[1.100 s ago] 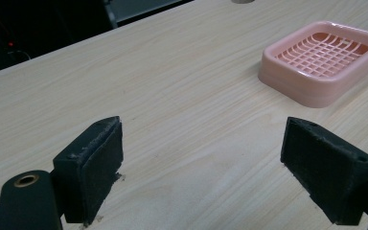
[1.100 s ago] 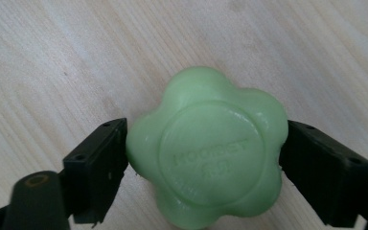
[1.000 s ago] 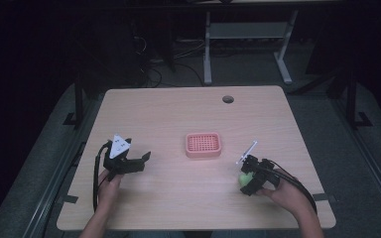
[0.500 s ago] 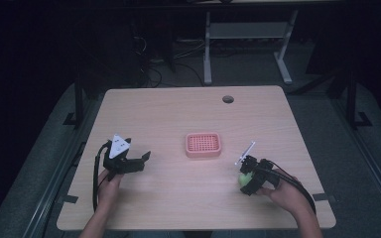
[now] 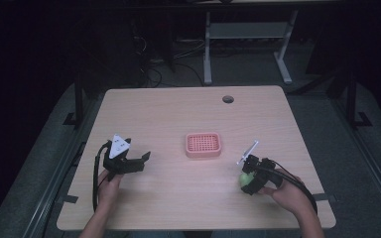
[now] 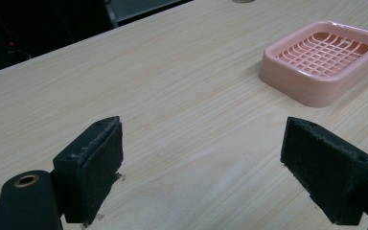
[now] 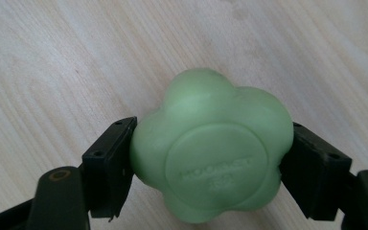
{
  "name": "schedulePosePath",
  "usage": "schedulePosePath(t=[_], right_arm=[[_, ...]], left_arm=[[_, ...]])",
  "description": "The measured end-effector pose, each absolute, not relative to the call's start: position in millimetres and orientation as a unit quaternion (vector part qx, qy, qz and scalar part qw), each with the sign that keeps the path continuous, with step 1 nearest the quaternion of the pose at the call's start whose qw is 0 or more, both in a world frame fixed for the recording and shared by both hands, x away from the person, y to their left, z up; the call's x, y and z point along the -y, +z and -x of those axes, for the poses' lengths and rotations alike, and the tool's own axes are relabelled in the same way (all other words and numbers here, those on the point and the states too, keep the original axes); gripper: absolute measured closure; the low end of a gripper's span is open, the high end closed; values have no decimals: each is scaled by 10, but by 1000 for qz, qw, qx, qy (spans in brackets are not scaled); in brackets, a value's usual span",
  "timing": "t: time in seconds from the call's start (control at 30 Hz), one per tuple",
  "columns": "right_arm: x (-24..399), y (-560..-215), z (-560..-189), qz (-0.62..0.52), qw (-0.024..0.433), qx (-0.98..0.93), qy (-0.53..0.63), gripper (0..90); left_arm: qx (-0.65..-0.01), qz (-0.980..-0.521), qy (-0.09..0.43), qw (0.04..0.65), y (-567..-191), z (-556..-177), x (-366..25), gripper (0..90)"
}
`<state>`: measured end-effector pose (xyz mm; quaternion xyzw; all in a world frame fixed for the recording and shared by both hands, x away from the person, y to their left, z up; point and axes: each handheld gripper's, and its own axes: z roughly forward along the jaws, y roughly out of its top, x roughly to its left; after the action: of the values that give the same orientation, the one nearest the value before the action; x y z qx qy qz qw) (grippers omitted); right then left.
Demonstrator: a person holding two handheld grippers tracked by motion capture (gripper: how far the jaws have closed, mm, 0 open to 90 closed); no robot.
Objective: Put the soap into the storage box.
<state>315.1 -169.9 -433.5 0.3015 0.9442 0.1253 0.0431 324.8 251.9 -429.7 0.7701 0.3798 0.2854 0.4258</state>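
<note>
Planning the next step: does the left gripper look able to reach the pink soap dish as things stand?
Probably yes. The left gripper is open and holds nothing, and bare table lies between it and the pink soap dish.

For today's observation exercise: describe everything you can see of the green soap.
The green soap is a pale, matte, flower-shaped bar with rounded lobes and a raised round centre bearing faint embossed lettering too blurred to read. The right gripper clamps it, one black jaw on each side, at the wooden table, near its right front, apart from the pink soap dish.
</note>
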Motion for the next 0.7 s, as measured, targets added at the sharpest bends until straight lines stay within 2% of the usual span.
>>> schedulePosePath(t=[0.7], right_arm=[[1591, -4139, -3263, -293, 48, -942, 159, 258]], left_arm=[[-379, -770, 286, 426, -4295, -3247, -2530, 143]])
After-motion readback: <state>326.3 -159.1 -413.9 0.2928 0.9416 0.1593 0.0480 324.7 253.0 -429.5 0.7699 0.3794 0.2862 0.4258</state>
